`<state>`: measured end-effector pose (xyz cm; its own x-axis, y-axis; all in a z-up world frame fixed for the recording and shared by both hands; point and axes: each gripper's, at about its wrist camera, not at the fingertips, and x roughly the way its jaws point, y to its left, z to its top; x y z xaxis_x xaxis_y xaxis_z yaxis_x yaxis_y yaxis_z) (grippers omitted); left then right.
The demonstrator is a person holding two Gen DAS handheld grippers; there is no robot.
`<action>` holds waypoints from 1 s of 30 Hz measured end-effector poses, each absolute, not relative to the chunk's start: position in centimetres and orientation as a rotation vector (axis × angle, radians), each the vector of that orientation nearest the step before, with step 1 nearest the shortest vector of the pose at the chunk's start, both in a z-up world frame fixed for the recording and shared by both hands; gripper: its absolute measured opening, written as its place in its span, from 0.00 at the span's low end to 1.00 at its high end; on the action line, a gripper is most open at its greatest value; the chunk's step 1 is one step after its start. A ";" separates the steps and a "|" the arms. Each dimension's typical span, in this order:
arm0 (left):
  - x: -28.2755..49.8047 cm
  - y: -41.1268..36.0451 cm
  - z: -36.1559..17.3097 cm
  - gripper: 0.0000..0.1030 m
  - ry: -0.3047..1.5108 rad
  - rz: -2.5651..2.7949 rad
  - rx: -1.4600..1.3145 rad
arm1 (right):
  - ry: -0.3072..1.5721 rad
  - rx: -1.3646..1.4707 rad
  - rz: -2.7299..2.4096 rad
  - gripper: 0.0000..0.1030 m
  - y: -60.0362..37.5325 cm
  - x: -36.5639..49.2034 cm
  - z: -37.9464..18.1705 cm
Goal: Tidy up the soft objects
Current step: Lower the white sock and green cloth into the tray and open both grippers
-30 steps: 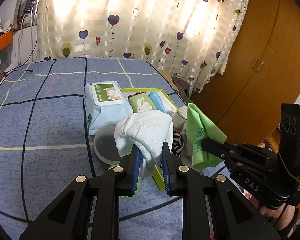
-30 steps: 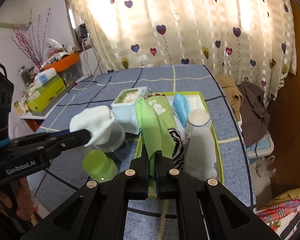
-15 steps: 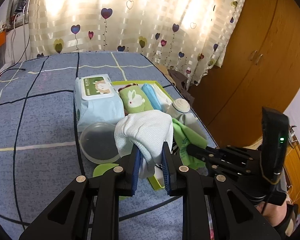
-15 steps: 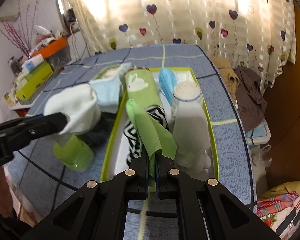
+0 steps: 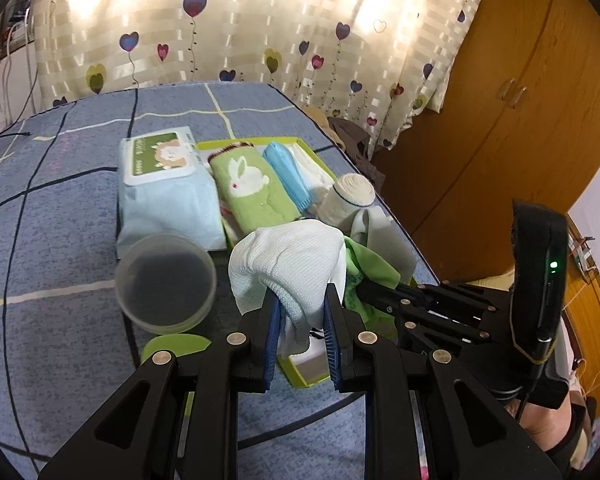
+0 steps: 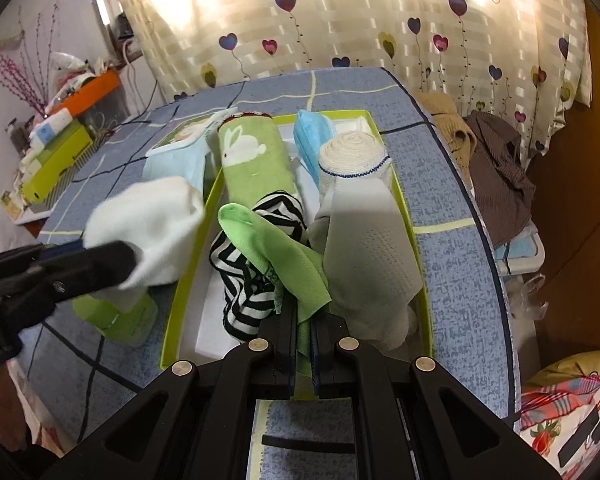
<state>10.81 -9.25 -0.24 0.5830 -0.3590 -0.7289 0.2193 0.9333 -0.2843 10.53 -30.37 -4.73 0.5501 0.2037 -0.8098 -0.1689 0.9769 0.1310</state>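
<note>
The green cloth, clamped in the right gripper, had been lowered into the tray; the white cloth, gripped by the left gripper, waited beside the tray.

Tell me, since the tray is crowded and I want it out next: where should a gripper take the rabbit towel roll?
Probably from above, across the middle of the rabbit towel. It lies lengthwise in the tray, top bare, rounded sides giving a pinch. Its near end is under the striped cloth; the mask crowds one side, so space there looks tight.
</note>
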 end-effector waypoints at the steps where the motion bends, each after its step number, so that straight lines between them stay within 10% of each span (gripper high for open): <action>1: 11.0 -9.5 -0.4 0.20 0.892 -0.342 -0.167 | 0.963 0.041 0.224 0.06 -30.4 10.5 -4.7; 9: 11.7 -11.4 -1.8 0.21 0.943 -0.374 -0.147 | 0.957 0.028 0.232 0.38 -30.7 9.9 -4.2; 30: 11.5 -11.5 -3.4 0.30 1.012 -0.449 -0.163 | 0.891 0.036 0.261 0.34 -31.3 8.0 -1.8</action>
